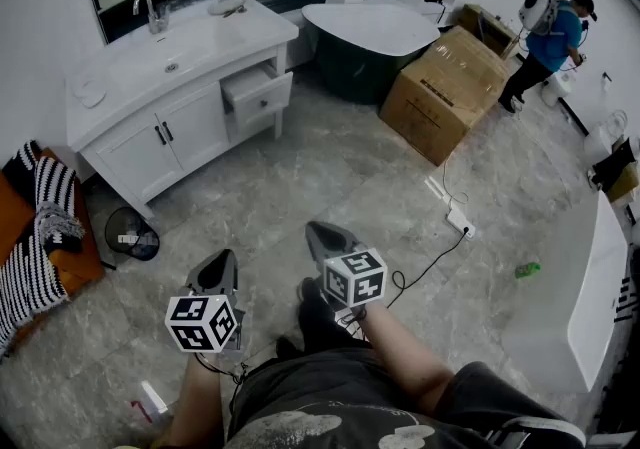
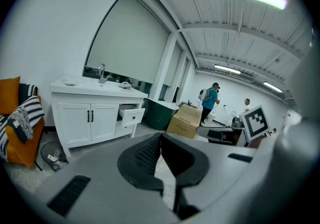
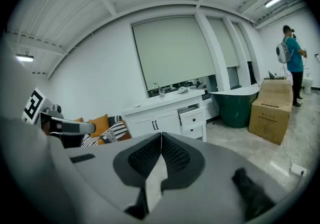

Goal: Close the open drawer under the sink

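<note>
While the left tool (image 2: pixel 161 137) and the right tool (image 3: pixel 161 137) are both clenched on nothing above the grey floor (image 1: pixel 300 187), the drawer (image 1: pixel 258 93) stands pulled out of the white cabinet (image 1: pixel 150 152) under the counter (image 1: pixel 255 32), right of the sink (image 1: pixel 168 62), well apart from both.

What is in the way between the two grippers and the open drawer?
Nothing that shows. Only bare floor lies between the left gripper, the right gripper and the drawer, which sticks out of the cabinet.
</note>
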Demonstrator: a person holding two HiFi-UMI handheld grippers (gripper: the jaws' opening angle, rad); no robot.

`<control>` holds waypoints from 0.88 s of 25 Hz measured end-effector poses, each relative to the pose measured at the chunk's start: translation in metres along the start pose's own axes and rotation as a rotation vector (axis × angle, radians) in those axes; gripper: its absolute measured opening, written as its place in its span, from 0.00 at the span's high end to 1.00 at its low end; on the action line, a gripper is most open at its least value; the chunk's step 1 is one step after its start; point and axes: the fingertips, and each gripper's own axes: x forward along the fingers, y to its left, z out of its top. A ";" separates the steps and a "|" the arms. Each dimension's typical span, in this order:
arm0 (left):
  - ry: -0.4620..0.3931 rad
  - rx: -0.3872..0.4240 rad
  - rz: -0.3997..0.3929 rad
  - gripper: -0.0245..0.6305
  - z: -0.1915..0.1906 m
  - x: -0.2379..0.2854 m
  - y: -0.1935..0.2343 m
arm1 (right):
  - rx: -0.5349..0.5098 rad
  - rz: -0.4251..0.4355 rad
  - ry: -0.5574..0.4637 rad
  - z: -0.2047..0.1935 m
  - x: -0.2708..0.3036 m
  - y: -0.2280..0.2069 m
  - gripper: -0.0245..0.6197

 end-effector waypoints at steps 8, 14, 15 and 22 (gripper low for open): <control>-0.012 -0.011 -0.015 0.94 0.002 -0.001 0.000 | -0.017 0.008 0.007 -0.003 0.000 0.002 0.92; -0.012 -0.009 -0.021 0.94 0.003 -0.003 -0.003 | -0.026 0.014 0.006 -0.001 -0.002 0.006 0.92; -0.013 -0.009 -0.023 0.94 0.003 -0.003 -0.004 | -0.025 0.014 0.002 -0.001 -0.003 0.007 0.92; -0.008 -0.022 -0.043 0.94 0.000 -0.002 -0.006 | 0.065 -0.011 -0.044 0.003 -0.012 -0.005 0.92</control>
